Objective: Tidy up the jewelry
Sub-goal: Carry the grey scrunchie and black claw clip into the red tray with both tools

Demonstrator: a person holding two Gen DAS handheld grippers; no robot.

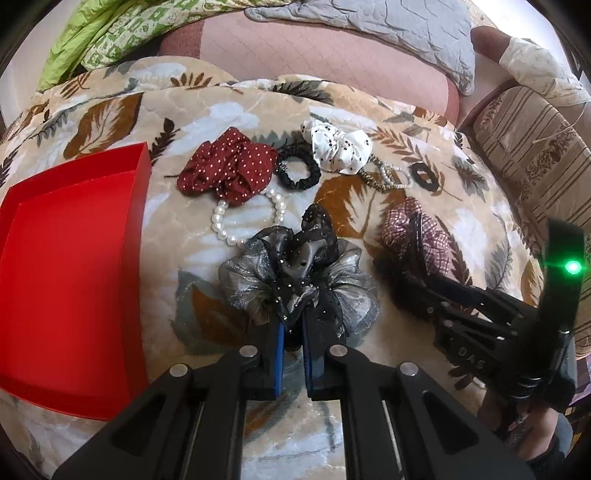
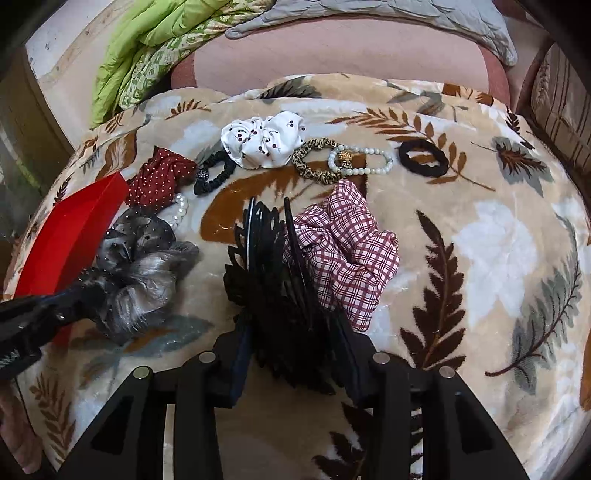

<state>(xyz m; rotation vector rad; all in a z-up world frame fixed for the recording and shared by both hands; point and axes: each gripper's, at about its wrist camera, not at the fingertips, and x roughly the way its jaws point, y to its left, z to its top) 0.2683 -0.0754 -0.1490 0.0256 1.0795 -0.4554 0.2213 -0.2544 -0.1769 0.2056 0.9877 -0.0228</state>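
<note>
My left gripper [image 1: 293, 326] is shut on a grey and black organza scrunchie [image 1: 295, 273], which rests on the leaf-print blanket; it also shows in the right wrist view [image 2: 140, 273]. My right gripper [image 2: 295, 332] is shut on a black leaf-shaped hair clip [image 2: 273, 280] beside a red plaid scrunchie [image 2: 343, 251]. A red open box [image 1: 70, 236] stands at the left. A maroon dotted scrunchie [image 1: 225, 166], a pearl bracelet [image 1: 225, 229], a black hair tie [image 1: 297, 168] and a white cherry-print scrunchie [image 1: 338, 146] lie farther back.
A leopard-print tie [image 2: 314, 162], a pearl bead bracelet [image 2: 364, 162] and a plain black hair tie [image 2: 423, 162] lie at the back right. A green quilt [image 2: 147, 48] and a grey pillow [image 1: 388, 33] lie beyond the blanket [image 2: 498, 240]. A striped cushion [image 1: 532, 155] is at the right.
</note>
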